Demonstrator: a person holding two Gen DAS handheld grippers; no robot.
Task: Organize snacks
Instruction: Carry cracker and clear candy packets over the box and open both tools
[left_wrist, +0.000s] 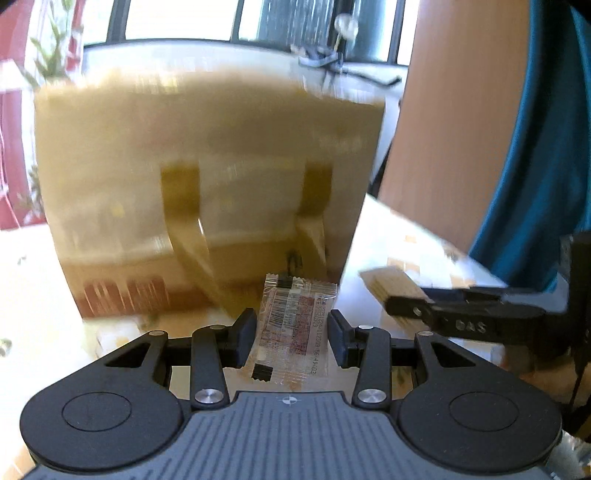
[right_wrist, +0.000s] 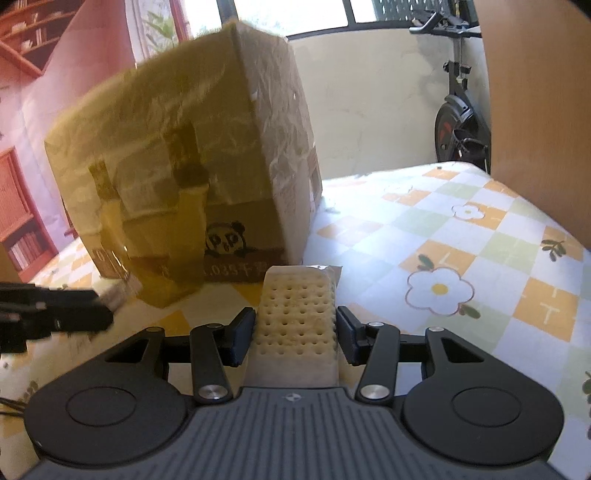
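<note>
Cracker packets: one's clamped in the left gripper (left_wrist: 291, 332), label side up (left_wrist: 295, 328), the other pinched in the right gripper (right_wrist: 295, 332), dotted face showing (right_wrist: 297, 325), both held just short of the cardboard box (right_wrist: 192, 166) on the checked tablecloth (right_wrist: 461, 258). Looks like the carry stage, so next they'd need lifting over the box's top, which neither view shows.

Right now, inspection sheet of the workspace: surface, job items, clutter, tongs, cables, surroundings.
Surface: checkered yellow-green floral tablecloth, covering the table.
Job's things: brown cardboard box with yellow tape and a panda print, standing on the cloth; clear-wrapped snack packet with a barcode; wrapped pale dotted cracker.
Clutter: nothing seen.
Tongs: left tongs shut on the barcode packet; right tongs shut on the cracker.
Cables: thin dark cable beside the right tongs.
Surroundings: exercise bike, windows, wooden panel.
</note>
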